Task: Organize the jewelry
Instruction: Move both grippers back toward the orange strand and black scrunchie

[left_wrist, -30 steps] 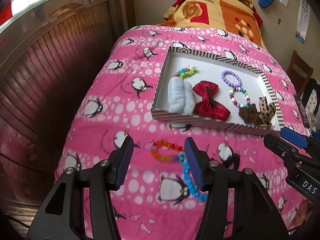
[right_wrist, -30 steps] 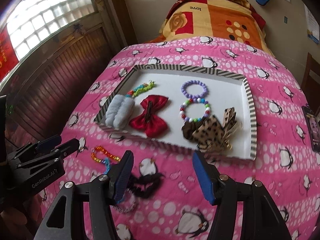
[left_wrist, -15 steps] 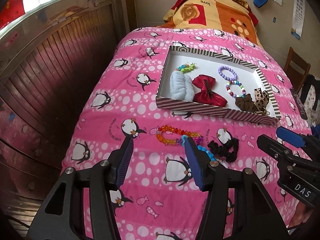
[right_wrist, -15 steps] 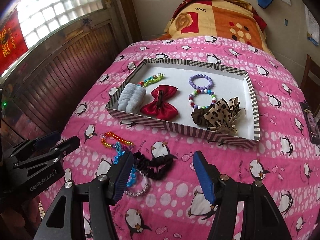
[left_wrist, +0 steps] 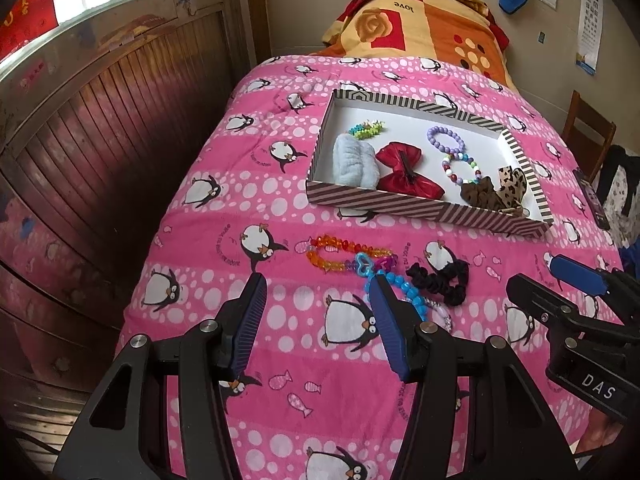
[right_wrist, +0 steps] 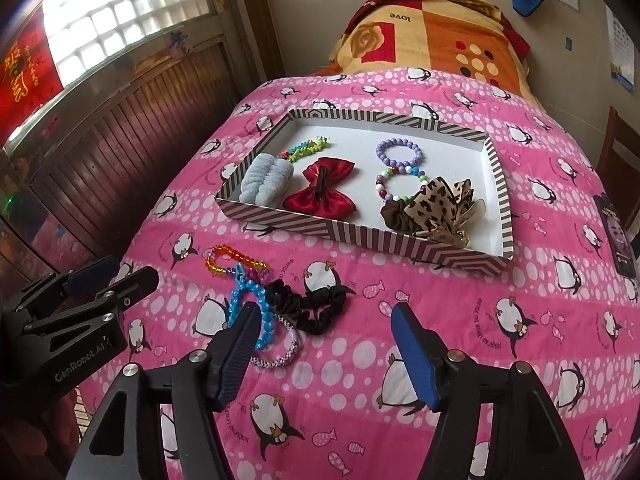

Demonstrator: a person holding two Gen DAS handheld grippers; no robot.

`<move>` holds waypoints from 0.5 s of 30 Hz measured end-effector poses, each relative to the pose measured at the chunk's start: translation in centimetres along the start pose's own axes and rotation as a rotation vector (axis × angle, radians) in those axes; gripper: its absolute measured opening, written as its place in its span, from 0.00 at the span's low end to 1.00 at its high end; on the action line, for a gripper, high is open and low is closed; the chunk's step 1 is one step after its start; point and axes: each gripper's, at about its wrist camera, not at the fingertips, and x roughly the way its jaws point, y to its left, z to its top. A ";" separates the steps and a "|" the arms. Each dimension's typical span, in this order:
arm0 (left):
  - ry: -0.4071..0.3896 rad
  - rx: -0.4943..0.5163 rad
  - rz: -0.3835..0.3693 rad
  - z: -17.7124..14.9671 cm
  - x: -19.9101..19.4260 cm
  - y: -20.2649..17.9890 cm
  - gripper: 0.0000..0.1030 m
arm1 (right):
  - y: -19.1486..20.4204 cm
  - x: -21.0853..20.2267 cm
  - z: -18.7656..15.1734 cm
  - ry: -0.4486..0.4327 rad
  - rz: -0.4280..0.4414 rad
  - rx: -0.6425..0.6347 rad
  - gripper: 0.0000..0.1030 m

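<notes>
A striped shallow box on the pink penguin bedspread holds a blue scrunchie, a red bow, a purple bead bracelet, a multicolour bead bracelet, a green bead piece and a leopard scrunchie. On the bedspread in front lie an orange bead bracelet, a blue bead bracelet, a black scrunchie and a white-purple bracelet. My left gripper is open and empty, above and in front of them. My right gripper is open and empty too.
A wooden panelled wall runs along the bed's left side. A folded orange blanket lies at the head. A wooden chair and a phone are at the right edge.
Both grippers have pulled back and up from the box, so more of the bedspread and the loose pieces in front show. Both stay open.
</notes>
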 end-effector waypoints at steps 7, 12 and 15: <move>0.006 0.004 0.003 -0.4 0.0 -0.1 0.52 | 0.1 -0.1 -0.1 0.001 0.003 -0.005 0.63; 0.008 0.004 0.003 -0.4 0.1 -0.2 0.52 | 0.2 -0.1 -0.3 0.010 -0.003 -0.006 0.63; 0.012 0.005 0.003 -0.5 0.2 -0.2 0.52 | 0.1 0.1 -0.3 0.015 -0.002 -0.002 0.63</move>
